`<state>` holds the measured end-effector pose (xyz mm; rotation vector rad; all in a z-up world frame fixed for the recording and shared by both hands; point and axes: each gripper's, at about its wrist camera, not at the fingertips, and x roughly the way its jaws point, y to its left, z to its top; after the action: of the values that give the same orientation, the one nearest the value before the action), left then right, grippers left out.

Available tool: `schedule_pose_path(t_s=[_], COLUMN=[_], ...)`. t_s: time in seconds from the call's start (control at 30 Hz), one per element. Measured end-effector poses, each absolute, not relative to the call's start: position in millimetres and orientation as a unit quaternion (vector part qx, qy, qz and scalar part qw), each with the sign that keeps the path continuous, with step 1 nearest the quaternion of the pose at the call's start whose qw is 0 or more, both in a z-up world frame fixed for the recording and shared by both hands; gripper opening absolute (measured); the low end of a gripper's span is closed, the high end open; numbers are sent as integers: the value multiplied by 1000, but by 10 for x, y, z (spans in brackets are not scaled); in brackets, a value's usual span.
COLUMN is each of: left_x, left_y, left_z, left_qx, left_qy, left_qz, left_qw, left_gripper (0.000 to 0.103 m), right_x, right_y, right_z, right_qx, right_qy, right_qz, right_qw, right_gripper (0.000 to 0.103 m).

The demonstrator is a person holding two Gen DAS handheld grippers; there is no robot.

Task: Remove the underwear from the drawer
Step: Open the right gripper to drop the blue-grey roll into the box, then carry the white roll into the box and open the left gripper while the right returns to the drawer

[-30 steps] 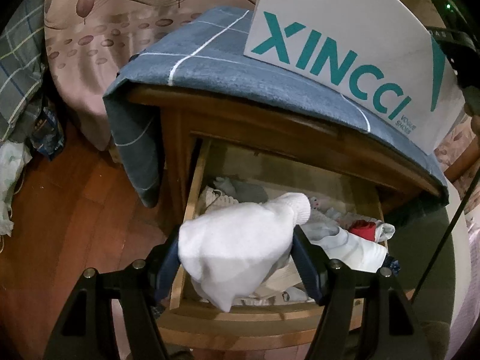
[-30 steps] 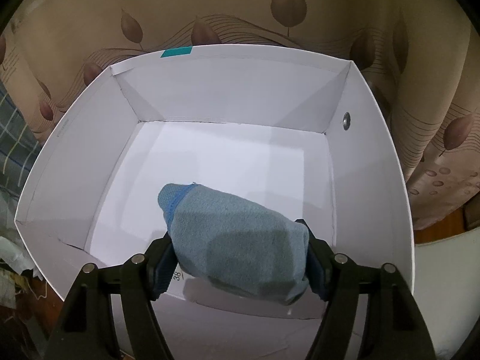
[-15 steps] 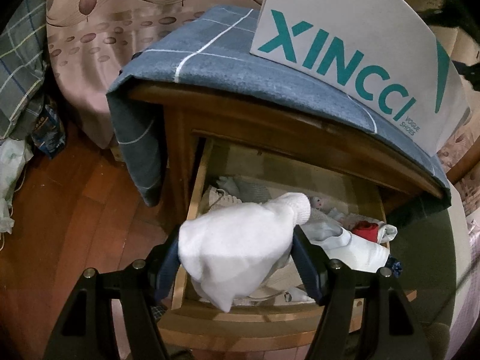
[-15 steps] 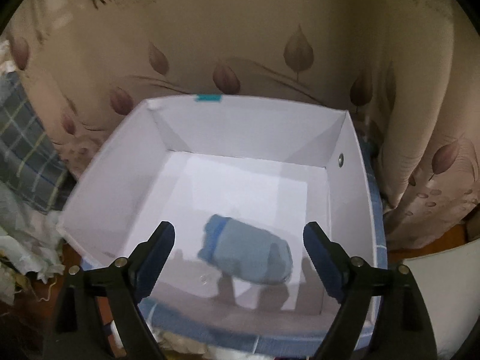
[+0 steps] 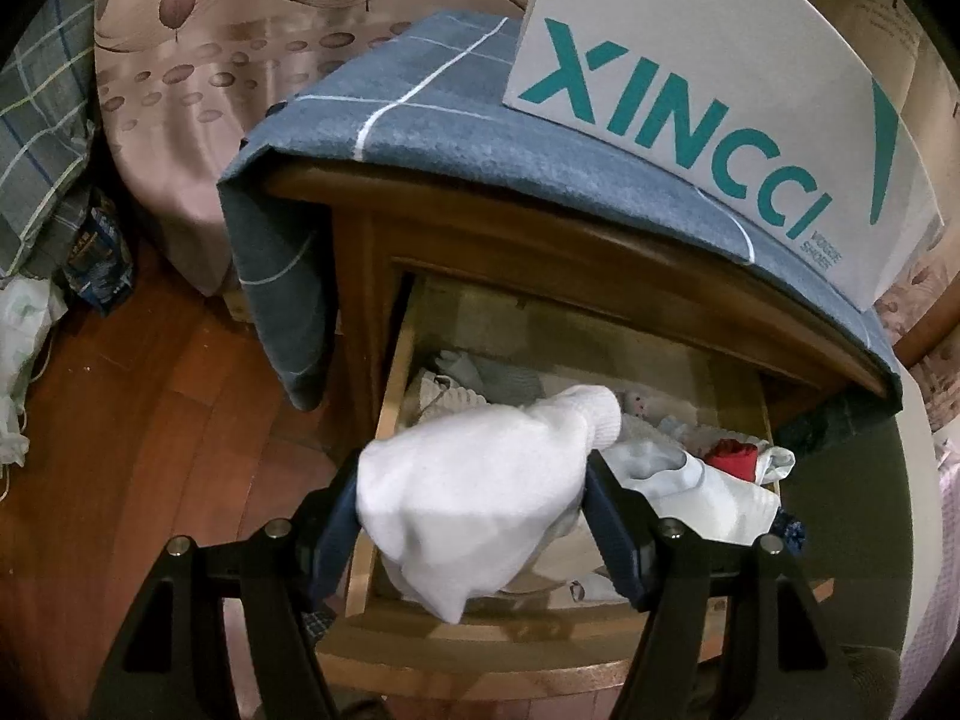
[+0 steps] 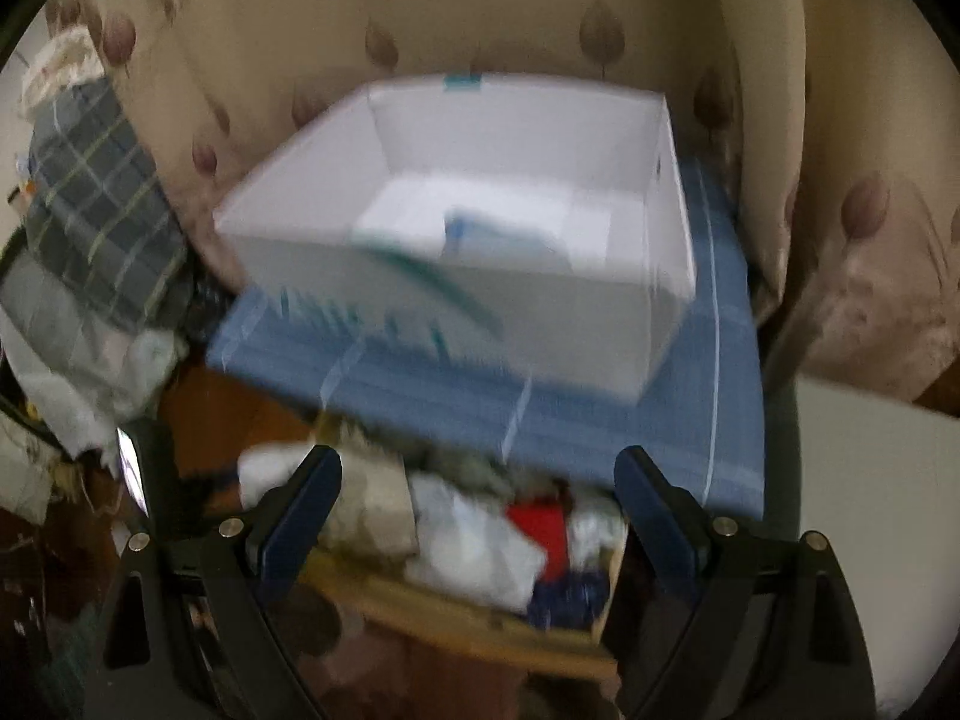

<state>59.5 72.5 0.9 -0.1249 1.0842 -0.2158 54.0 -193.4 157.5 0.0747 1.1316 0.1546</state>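
Observation:
My left gripper (image 5: 474,510) is shut on a white garment (image 5: 480,480) and holds it above the open wooden drawer (image 5: 390,414), which holds several white, grey and red clothes (image 5: 729,456). My right gripper (image 6: 477,510) is open and empty, pulled back above the drawer (image 6: 456,606). A blue garment (image 6: 480,234) lies inside the white XINCCI box (image 6: 600,300) on the nightstand. The right wrist view is blurred.
The nightstand is covered by a blue checked cloth (image 5: 432,120). The white box (image 5: 720,78) stands on its right part. A leaf-patterned curtain (image 5: 210,60) hangs behind. Plaid fabric and bags (image 5: 36,180) lie on the wood floor at left.
My right gripper let go of the blue garment in the box, opened, and pulled back and down toward the drawer. My left gripper still holds the white garment, shifted slightly.

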Motion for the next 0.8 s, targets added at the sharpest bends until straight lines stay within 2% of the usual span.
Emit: schedule_pose_path(t_s=[0.4, 0.63, 0.8], left_x=[601, 565, 491], left_y=[694, 669, 628], left_z=[29, 71, 152], left_qx=[-55, -51, -23], left_qy=[515, 508, 497], left_qz=[-106, -115, -118], left_qw=[849, 852, 859], left_gripper=[70, 70, 70], right_x=[394, 525, 548], right_y=[-1809, -1865, -1881], right_z=[179, -251, -515], right_qx=[33, 57, 120], right_qy=[636, 642, 651], right_qz=[76, 42, 51], right_qw=[767, 763, 748], right_gripper=[91, 91, 91])
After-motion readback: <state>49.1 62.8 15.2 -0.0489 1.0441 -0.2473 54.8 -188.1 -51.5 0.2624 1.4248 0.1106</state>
